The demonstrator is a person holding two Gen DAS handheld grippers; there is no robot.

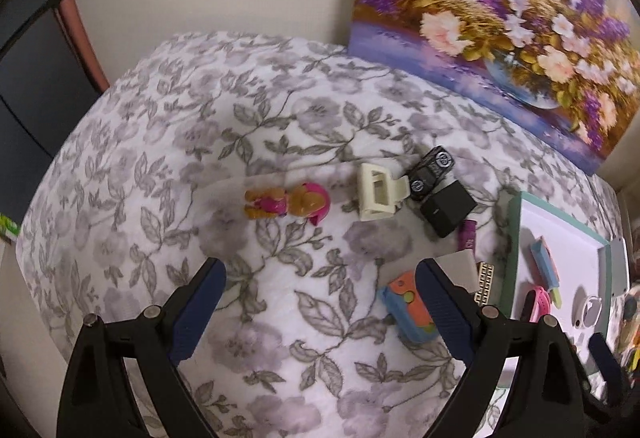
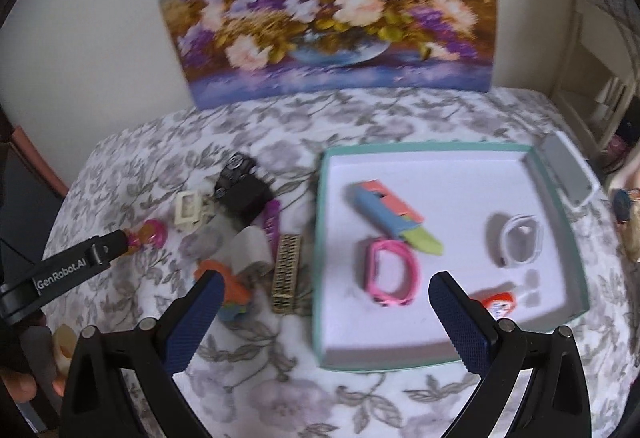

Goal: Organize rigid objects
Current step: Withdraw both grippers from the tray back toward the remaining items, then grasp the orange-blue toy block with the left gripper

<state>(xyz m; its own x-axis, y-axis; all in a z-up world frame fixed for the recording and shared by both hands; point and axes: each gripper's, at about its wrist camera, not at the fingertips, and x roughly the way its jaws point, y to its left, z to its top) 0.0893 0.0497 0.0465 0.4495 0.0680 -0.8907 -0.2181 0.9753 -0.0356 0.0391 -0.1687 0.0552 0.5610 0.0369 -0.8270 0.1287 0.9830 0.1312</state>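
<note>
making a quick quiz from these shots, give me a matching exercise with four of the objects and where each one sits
Column 1
1. pink bracelet
2. toy figure
3. cream clip
4. gold comb

Column 2
A. on the blanket, just left of the tray's outer wall
B. inside the tray, near its front
C. on the blanket, the farthest left of the loose items
D. on the blanket, between the toy figure and the black boxes

Pairs: 1-B, 2-C, 3-D, 4-A
</note>
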